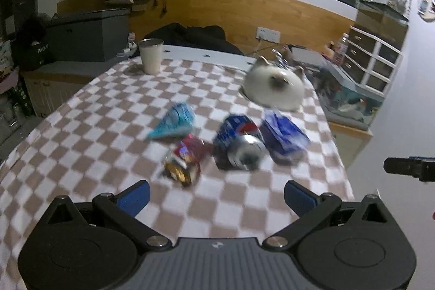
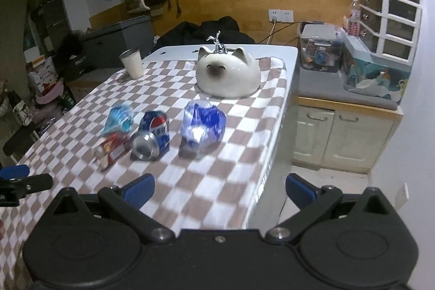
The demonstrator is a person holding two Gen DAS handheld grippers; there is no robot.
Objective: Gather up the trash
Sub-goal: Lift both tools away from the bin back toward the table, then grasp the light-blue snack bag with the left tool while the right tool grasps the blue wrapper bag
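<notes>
Both tools are released and carry nothing: the left tool [image 1: 217, 193] hangs over the near edge of the checkered desk [image 1: 81, 127] with its blue pads wide apart, and the right tool [image 2: 219, 185] does the same, set toward the desk's right edge. The trash lies in a loose cluster just ahead of the fingers. By my reading the step in hand is the approach to a first piece. For the left tool the red wrapper [image 1: 186, 156] is nearest, slightly left of centre between its pads, with the crushed blue can [image 1: 239, 144] just beside it to the right. A clean pick likely means coming in low, straddling one piece only, and closing across the narrow side so the neighbour is not dragged along. For the right tool the dark blue crumpled bag [image 2: 204, 127] sits straight ahead and apart from the rest, an easy separate target. Counted: one red wrapper, one can, one light blue wrapper [image 1: 175, 122], one dark blue bag, so four pieces of trash; beyond them one cat-shaped ceramic dome [image 2: 227, 75] and one cup [image 2: 132, 63]. No bin shows in either view.
</notes>
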